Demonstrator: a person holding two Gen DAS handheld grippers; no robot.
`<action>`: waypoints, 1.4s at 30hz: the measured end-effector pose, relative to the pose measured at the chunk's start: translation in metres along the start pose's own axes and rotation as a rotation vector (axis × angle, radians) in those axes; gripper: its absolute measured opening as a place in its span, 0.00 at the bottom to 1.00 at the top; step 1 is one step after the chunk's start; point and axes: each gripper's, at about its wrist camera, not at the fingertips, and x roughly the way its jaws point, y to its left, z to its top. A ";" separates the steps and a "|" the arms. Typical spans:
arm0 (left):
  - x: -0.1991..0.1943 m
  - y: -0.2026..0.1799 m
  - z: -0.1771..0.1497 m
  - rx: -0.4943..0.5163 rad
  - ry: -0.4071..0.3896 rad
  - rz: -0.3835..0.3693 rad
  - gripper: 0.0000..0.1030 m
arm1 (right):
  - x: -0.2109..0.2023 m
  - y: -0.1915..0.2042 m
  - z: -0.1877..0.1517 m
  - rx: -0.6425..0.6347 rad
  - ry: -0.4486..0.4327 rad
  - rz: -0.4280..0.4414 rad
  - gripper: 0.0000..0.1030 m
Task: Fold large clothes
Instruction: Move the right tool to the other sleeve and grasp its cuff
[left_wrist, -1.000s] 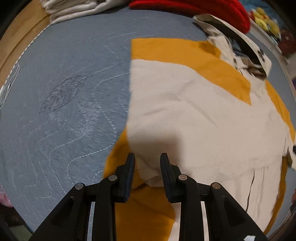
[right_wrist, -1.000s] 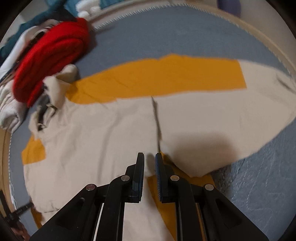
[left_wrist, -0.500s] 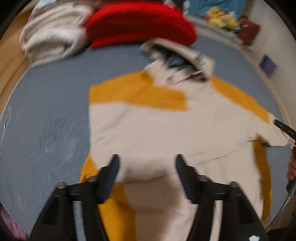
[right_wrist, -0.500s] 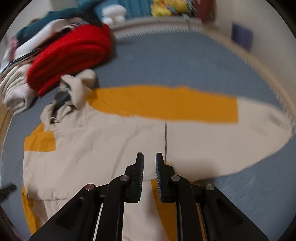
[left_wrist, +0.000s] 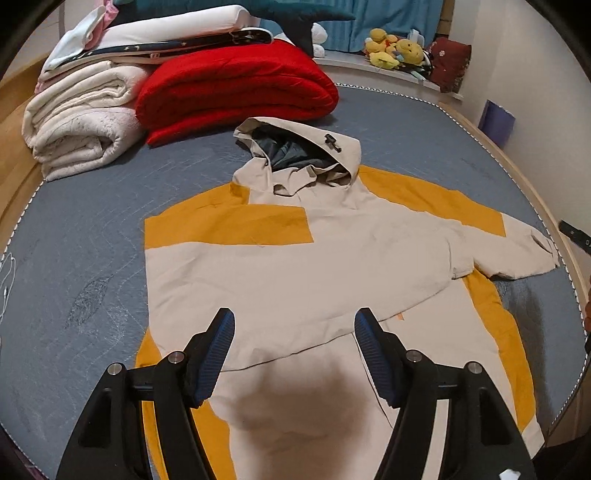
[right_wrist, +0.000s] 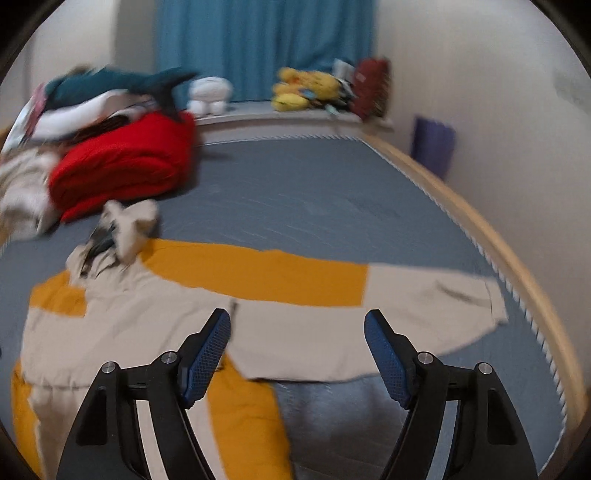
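A cream and mustard-yellow hooded jacket (left_wrist: 295, 266) lies flat on the grey-blue bed cover (left_wrist: 81, 258), hood (left_wrist: 299, 151) toward the far end. Its left sleeve is folded across the chest. Its right sleeve (left_wrist: 498, 240) stretches out toward the bed's right edge. My left gripper (left_wrist: 293, 325) is open and empty, raised above the jacket's lower body. In the right wrist view the jacket (right_wrist: 147, 325) and the outstretched sleeve (right_wrist: 424, 306) are blurred. My right gripper (right_wrist: 297, 325) is open and empty above that sleeve.
A folded red blanket (left_wrist: 236, 85) and rolled white bedding (left_wrist: 81, 122) are stacked at the head of the bed. Plush toys (left_wrist: 395, 51) sit on a ledge before a blue curtain (right_wrist: 266, 44). The wooden bed frame (right_wrist: 517, 266) runs along the right, beside the wall.
Both grippers were shut on jacket fabric a second ago; both have opened, let go and lifted back. The left sleeve now lies folded across the chest.
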 end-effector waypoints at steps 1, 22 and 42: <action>0.000 0.001 0.000 -0.005 -0.002 0.004 0.63 | 0.003 -0.016 0.000 0.039 0.007 0.001 0.62; 0.025 -0.007 -0.002 -0.010 0.074 -0.077 0.53 | 0.085 -0.236 -0.042 0.542 0.119 -0.038 0.37; 0.050 -0.006 0.003 -0.043 0.110 -0.093 0.53 | 0.179 -0.294 -0.100 0.912 0.144 -0.010 0.36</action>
